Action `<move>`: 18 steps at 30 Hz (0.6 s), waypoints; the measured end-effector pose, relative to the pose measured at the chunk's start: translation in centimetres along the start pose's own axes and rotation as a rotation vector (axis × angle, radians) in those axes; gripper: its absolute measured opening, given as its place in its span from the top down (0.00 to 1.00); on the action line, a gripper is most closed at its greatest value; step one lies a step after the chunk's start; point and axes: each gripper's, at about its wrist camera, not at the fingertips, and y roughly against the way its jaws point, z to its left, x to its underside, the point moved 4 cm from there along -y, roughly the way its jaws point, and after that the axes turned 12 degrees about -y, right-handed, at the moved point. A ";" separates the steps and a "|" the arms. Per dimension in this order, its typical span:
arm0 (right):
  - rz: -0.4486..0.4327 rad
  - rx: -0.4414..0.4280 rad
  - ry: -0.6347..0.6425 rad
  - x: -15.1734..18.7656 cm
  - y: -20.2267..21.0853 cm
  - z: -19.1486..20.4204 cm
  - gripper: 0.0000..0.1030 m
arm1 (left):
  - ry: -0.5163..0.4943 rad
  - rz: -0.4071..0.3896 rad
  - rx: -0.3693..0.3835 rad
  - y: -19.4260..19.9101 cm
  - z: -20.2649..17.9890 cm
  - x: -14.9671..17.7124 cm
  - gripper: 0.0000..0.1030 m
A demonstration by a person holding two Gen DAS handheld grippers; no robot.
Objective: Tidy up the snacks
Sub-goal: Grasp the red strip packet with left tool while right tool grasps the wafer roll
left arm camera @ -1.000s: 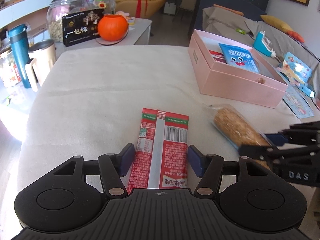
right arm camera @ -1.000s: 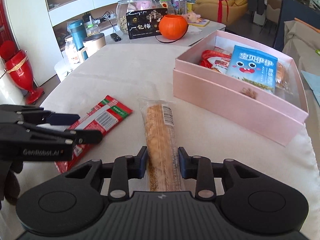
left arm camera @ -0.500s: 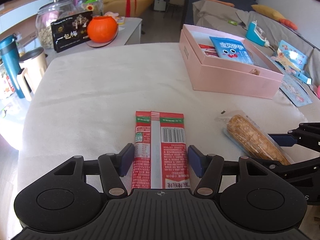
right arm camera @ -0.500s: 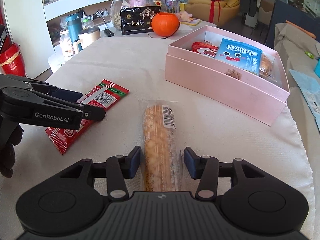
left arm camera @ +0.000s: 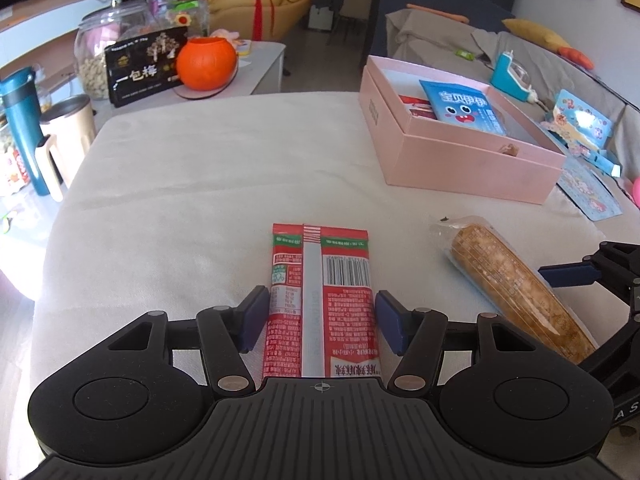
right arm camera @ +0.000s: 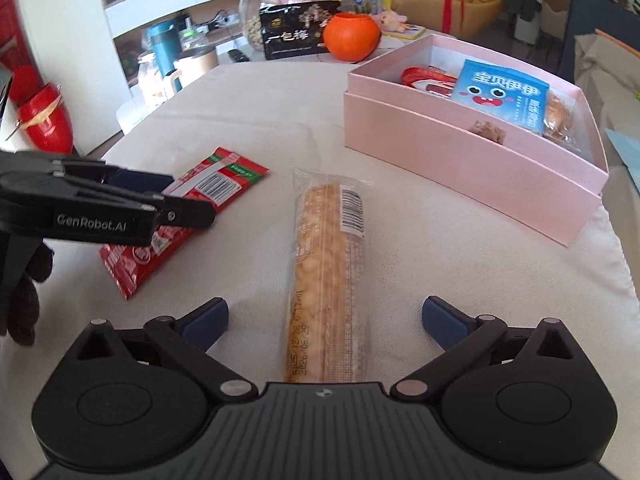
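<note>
On the cloth-covered counter [left arm camera: 192, 184], going from left to right, the red snack packet [left arm camera: 320, 300] comes first, lying flat with its seam and barcode side up. The left tongs [left arm camera: 320, 322] stand about halfway open, a blue pad close against each long edge of the packet; whether the pads actually press on it I cannot tell. Flat, light and crinkly by the look of it, the packet would likely buckle or slide if pinched across its width, so a hold on the near short end, where the sealed film is stiffest, seems best.

Next comes the long bread stick in clear wrap [right arm camera: 328, 276], lying lengthwise on the counter just beside the packet. The right tongs [right arm camera: 324, 316] have just been opening and now stand spread wide, the stick lying between the pads with clear gaps on both sides, so nothing is held. The stick looks light but brittle (a hard squeeze could crack it), and the film is glossy and probably slippery; a gentle grip across the middle of the loaf itself, not the loose wrapper ends, should carry it without sagging.

Furthest right sits the open pink box [right arm camera: 460, 152], already holding a blue snack bag [right arm camera: 504, 96] and other wrapped snacks, with room left near its front wall.
</note>
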 end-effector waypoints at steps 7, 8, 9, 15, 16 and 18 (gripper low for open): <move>-0.002 -0.024 -0.055 0.1 1.2 -0.8 0.09 | -0.092 0.062 -0.019 -1.5 -1.0 -1.7 0.31; -0.002 -0.020 -0.066 0.0 1.3 -1.0 0.10 | -0.105 0.068 -0.023 -1.6 -1.2 -1.7 0.31; -0.005 -0.012 -0.075 -0.1 1.4 -1.2 0.14 | -0.110 0.068 -0.017 -1.5 -1.4 -1.6 0.31; -0.027 0.041 -0.013 -0.2 1.8 -1.1 0.61 | -0.110 0.059 -0.010 -1.1 -1.6 -0.9 0.31; -0.027 0.049 0.006 -0.2 1.9 -0.8 0.68 | -0.112 0.058 -0.009 -1.1 -1.6 -0.9 0.31; -0.026 0.046 0.019 -0.1 2.3 -0.6 0.72 | -0.114 0.062 -0.007 -1.0 -1.6 -0.8 0.31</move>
